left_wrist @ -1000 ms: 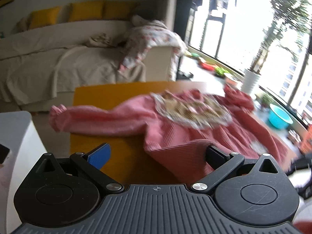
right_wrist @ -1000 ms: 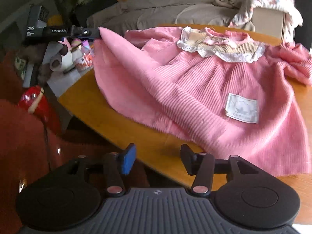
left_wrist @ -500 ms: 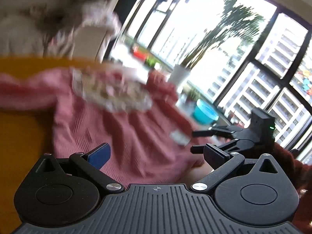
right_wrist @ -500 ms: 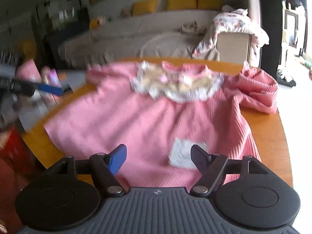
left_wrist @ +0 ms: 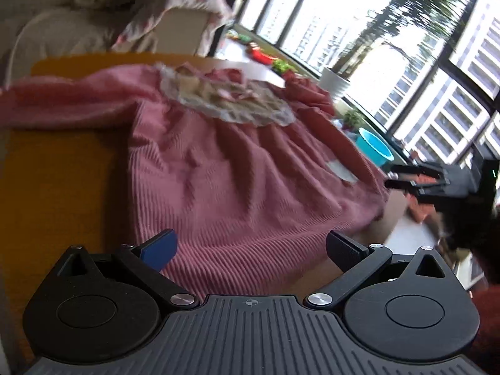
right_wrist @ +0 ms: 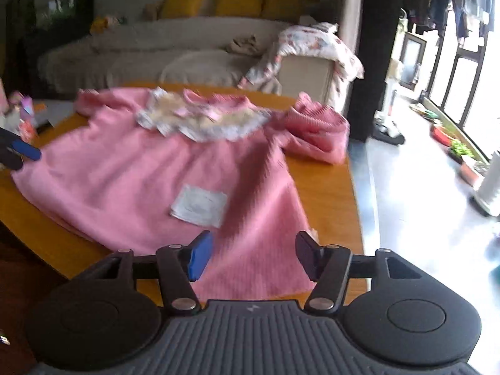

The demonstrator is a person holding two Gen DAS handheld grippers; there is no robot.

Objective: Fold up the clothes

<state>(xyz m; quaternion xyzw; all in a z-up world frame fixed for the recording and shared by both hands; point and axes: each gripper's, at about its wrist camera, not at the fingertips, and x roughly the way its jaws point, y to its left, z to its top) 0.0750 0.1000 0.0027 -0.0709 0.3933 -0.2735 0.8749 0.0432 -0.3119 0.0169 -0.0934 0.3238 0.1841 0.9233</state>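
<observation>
A pink ribbed dress (right_wrist: 131,168) lies spread flat on a round wooden table (right_wrist: 325,187), its lace-edged collar (right_wrist: 203,122) at the far side and its hem at the near edge. A white square patch (right_wrist: 200,206) sits low on the front. One sleeve is bunched in a heap (right_wrist: 315,131) at the far right of the table; in the left wrist view the other sleeve (left_wrist: 62,100) stretches out flat to the left. The right gripper (right_wrist: 250,257) hangs just over the near right part of the hem; its jaws have just been closing from a wider spread but stand apart, with fabric showing below the gap and neither pad pressing on it. The left gripper (left_wrist: 250,250) hovers over the near left stretch of the hem with its fingers released and wide apart, and nothing is held between them. In the right wrist view its blue fingertip (right_wrist: 26,150) shows at the far left edge, beside the dress. Behind the table stands a pale sofa (right_wrist: 175,53) with yellow cushions (right_wrist: 240,3) and a flowered blanket (right_wrist: 315,47) thrown over its arm. To the right are tall windows (left_wrist: 422,72), a white plant pot (left_wrist: 334,82) and a blue basin (left_wrist: 375,150) on the floor.
</observation>
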